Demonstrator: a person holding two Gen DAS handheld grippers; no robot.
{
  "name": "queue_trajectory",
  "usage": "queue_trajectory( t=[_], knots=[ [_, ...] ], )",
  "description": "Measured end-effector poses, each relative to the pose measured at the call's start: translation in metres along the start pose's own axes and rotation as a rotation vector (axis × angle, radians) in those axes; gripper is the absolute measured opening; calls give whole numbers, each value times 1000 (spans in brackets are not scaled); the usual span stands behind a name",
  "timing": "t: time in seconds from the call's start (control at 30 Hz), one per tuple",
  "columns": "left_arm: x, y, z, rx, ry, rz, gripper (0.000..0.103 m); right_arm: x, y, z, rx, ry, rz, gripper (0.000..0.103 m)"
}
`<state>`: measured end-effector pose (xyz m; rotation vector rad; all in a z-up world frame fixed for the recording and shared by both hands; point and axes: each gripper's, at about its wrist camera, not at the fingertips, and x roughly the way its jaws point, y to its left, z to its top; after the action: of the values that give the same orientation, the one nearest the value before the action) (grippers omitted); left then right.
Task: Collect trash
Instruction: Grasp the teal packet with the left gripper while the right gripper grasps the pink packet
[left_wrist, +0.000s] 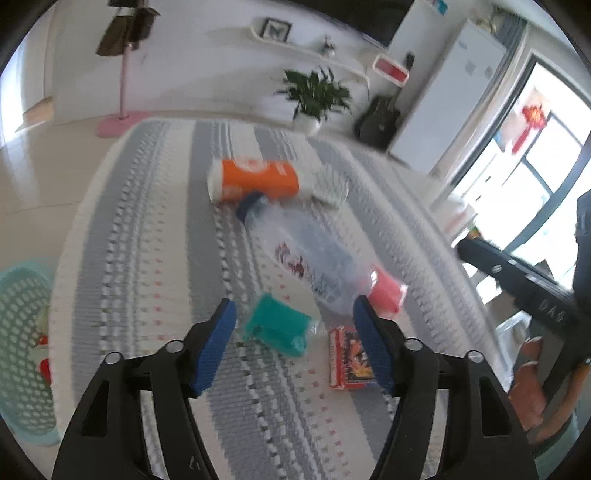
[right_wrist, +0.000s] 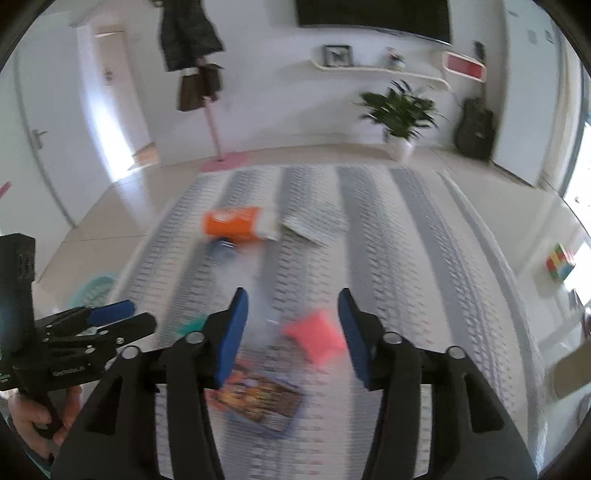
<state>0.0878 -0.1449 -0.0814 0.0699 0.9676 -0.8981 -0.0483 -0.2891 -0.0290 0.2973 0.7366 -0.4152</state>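
Trash lies on a grey and white striped rug. In the left wrist view I see a green packet, a clear plastic bottle with a blue cap, a pink packet, a red printed box and an orange carton. My left gripper is open above the green packet, empty. My right gripper is open above the pink packet, empty. The printed box and orange carton show too.
A teal mesh basket with some items inside stands on the floor left of the rug. A flat silvery wrapper lies by the carton. A potted plant, a pink coat stand and a guitar stand along the far wall.
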Motion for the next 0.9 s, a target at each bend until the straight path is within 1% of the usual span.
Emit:
queue_trajectory(
  t=[0.13,0.2,0.27,0.33,0.37,0.5,0.63,0.73,0.8,0.87,0.9],
  knots=[
    [36,2,-6,7,67,36,67,20,-21,-15,35,47,-19,50],
    [49,7,-11,4,83,42,67,33,-26,-22,42,77,-29,56],
    [57,12,-14,-10,94,42,67,46,-28,-29,41,99,-31,57],
    [64,14,-15,-14,100,47,67,56,-27,-33,38,118,-33,57],
    [66,14,-16,-8,91,52,67,61,-27,-36,35,128,-33,58],
    [73,11,-11,23,85,71,66,79,-23,-39,12,156,-37,65],
    [74,7,-8,51,80,91,66,94,-19,-43,-11,178,-29,66],
    [73,3,-7,66,74,102,63,103,-13,-45,-40,190,-42,67],
    [73,3,-5,68,68,100,56,108,-11,-47,-47,198,-44,67],
    [72,3,-6,65,65,96,53,111,-11,-49,-48,199,-49,67],
    [72,2,-7,67,61,98,49,112,-10,-50,-50,194,-57,66]
  ],
)
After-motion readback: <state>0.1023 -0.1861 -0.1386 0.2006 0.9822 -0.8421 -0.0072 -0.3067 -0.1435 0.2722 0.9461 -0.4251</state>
